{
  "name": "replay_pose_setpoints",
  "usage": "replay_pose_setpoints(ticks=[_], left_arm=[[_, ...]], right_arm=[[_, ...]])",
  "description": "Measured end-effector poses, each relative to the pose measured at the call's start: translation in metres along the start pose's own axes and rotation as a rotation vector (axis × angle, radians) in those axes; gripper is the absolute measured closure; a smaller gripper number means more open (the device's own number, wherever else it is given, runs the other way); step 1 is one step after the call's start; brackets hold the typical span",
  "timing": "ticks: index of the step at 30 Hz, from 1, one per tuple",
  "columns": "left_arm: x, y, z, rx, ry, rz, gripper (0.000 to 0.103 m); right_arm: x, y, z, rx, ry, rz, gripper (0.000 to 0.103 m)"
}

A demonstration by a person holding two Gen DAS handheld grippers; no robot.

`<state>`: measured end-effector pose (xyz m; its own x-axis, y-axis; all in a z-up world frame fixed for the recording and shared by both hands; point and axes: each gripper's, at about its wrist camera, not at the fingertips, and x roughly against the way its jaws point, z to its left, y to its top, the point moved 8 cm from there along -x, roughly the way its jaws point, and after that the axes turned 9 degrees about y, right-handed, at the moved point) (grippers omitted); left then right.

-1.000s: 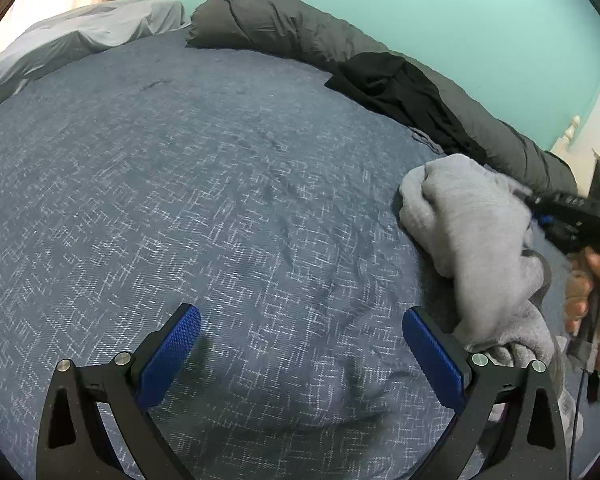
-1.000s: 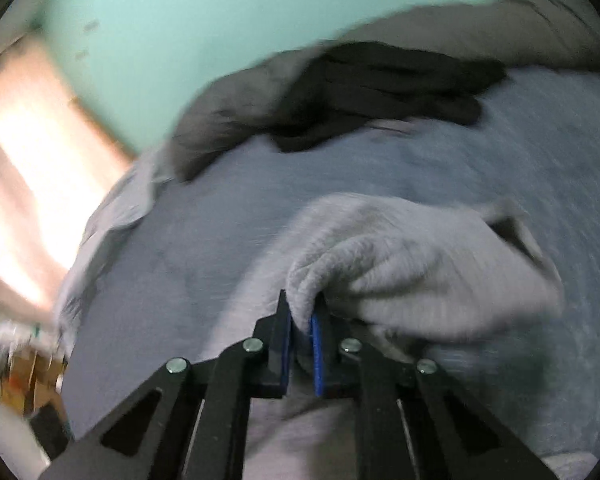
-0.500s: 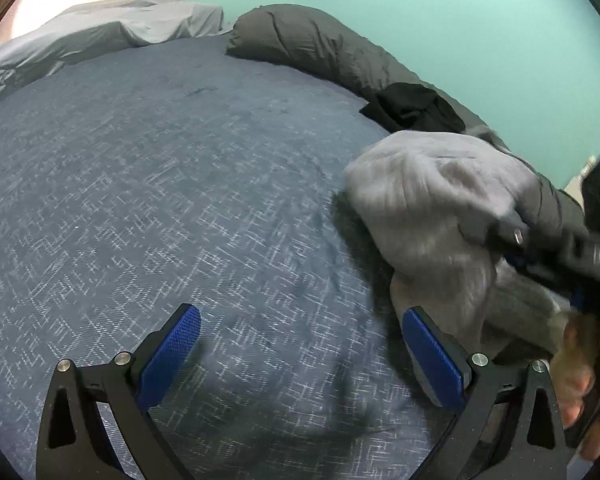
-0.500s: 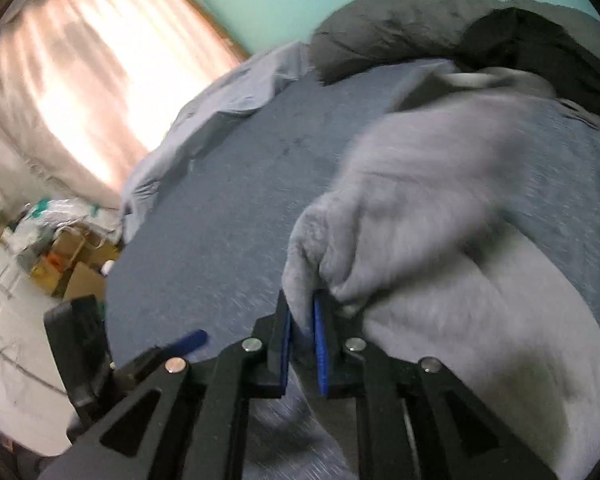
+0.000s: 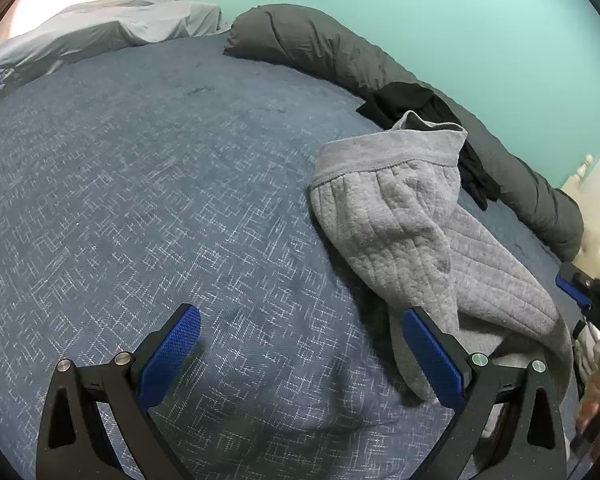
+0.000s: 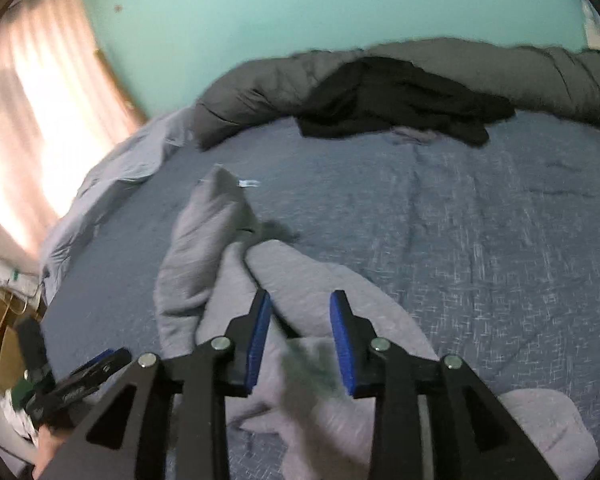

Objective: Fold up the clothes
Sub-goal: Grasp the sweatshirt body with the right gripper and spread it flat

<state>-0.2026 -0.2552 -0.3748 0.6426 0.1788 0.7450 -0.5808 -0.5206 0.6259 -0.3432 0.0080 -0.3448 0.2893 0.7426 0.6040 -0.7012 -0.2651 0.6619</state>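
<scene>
A grey quilted sweatshirt (image 5: 412, 220) lies crumpled on the blue bedspread (image 5: 140, 200), its ribbed hem turned up toward the far side. My left gripper (image 5: 300, 344) is open and empty, low over the bedspread, its right finger beside the sweatshirt's near edge. In the right wrist view the sweatshirt (image 6: 308, 280) spreads under and ahead of my right gripper (image 6: 300, 316), which is open and holds nothing. The right gripper also shows at the right edge of the left wrist view (image 5: 580, 292).
A rolled dark grey duvet (image 5: 340, 56) runs along the far side by the teal wall, with a black garment (image 5: 420, 104) on it. A pale grey sheet (image 5: 100, 36) lies far left. Boxes (image 6: 0, 320) stand on the floor beside the bed.
My right gripper carried the sweatshirt left across the bed, then opened and let it drop. The sweatshirt now lies spread out. My left gripper stayed open, nearly still.
</scene>
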Motion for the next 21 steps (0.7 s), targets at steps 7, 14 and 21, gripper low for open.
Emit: replay_pose_setpoints(ticks=[7, 14, 21], left_arm=[[0.001, 0.004, 0.005, -0.008, 0.013, -0.006, 0.000], [0.014, 0.005, 0.015, -0.004, 0.019, -0.025, 0.000], [0.025, 0.003, 0.028, -0.002, 0.021, -0.037, 0.000]], right_arm=[[-0.073, -0.026, 0.008, -0.037, 0.016, 0.188, 0.072], [-0.097, -0.089, 0.043, -0.037, 0.113, 0.280, 0.087], [-0.096, -0.146, 0.060, -0.024, 0.128, 0.331, 0.090]])
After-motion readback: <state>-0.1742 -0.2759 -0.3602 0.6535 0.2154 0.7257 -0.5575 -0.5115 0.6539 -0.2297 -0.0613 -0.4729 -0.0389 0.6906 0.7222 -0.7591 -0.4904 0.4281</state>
